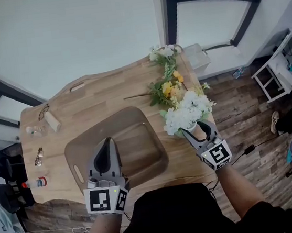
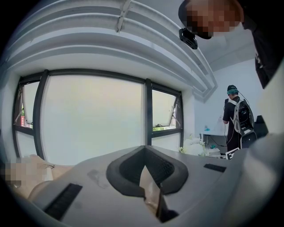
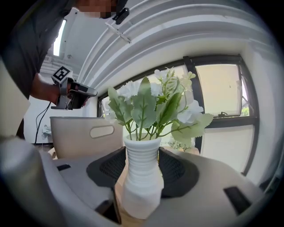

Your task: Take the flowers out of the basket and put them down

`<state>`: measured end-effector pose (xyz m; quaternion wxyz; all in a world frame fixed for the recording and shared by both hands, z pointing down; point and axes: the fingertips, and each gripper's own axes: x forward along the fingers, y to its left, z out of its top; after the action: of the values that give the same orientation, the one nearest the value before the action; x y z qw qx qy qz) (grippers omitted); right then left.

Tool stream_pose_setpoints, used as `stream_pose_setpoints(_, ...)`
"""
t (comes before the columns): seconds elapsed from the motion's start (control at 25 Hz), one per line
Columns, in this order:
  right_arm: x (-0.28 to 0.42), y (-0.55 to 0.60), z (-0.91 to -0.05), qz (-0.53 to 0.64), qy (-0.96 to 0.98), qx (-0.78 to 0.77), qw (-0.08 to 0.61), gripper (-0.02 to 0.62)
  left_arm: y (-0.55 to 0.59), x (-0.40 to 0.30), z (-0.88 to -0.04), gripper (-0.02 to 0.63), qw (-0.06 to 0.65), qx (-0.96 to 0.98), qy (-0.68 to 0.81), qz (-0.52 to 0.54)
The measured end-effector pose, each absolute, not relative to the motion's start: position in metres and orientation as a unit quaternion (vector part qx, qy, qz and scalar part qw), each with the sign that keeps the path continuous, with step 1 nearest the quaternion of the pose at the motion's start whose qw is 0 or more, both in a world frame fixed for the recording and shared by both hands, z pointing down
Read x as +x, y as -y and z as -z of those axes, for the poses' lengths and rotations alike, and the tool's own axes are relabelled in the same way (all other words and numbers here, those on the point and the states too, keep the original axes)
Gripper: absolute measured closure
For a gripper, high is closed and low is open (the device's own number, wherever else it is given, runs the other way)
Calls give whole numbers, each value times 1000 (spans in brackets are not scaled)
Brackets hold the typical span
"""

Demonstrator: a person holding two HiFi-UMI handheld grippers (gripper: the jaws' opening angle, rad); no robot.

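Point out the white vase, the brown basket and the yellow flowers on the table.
white vase (image 3: pixel 141 177): right gripper view, on its ribbed body.
brown basket (image 1: pixel 138 140): head view, on its bare floor.
yellow flowers (image 1: pixel 167 88): head view, on a yellow bloom in the lying bunch.

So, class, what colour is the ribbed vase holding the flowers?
White; the vase shows best in the right gripper view.

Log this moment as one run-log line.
right hand-held gripper: shut on white vase of flowers, beside basket | left hand-held gripper: shut, empty, over basket | yellow flowers: on table
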<state>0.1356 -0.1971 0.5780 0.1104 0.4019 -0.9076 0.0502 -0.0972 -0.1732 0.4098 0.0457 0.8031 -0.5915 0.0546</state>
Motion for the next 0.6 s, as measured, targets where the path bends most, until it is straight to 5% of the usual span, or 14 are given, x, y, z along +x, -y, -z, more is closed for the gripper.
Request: stream_pose_setpoints(0.6, 146, 173, -541, -53, 901, 410, 129, 342, 155, -117, -380, 606, 35, 790, 612, -7)
